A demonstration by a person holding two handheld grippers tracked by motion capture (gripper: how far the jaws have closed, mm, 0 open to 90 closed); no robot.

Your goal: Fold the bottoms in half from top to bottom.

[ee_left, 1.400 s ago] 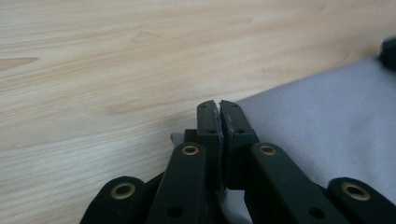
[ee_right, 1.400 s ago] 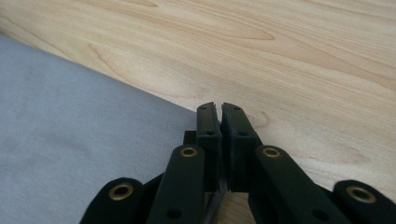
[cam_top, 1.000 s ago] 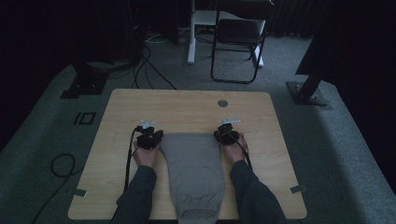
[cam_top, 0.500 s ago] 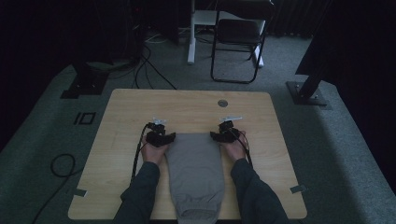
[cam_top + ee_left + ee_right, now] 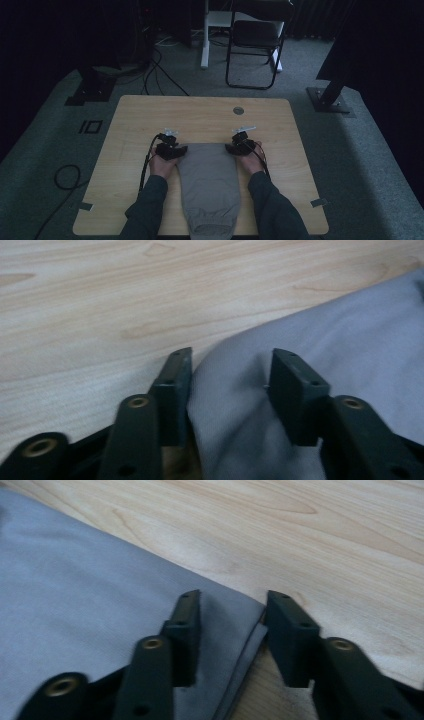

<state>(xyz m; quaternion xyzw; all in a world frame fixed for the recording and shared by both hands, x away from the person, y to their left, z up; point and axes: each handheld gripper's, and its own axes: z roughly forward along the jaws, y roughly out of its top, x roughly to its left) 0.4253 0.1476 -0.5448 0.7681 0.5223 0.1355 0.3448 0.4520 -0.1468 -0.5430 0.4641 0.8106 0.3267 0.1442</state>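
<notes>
Both hands had slid inward along the far edge of the cloth (image 5: 209,175) since a second earlier, when they sat at its outer corners, and each claw's jaws had opened and then begun closing again. From the high view, the grey cloth lay flat on the bench (image 5: 150,112), its long axis running from the person straight toward the far edge, its near end hanging over the front. The left claw (image 5: 176,149) sat at the cloth's far left corner and the right claw (image 5: 234,147) at its far right corner, each nearest its own corner. From the left gripper view, the left claw (image 5: 231,375) was spread, with a raised fold of cloth (image 5: 320,340) between the jaws; the pads did not yet look pressed on it. From the right gripper view, the right claw (image 5: 232,617) was also spread, straddling the layered corner edge of the cloth (image 5: 90,590), one jaw over fabric and the other over bare bench (image 5: 325,535). The cloth lay just ahead of and under both claws, so the pinch probably needed only closing.
</notes>
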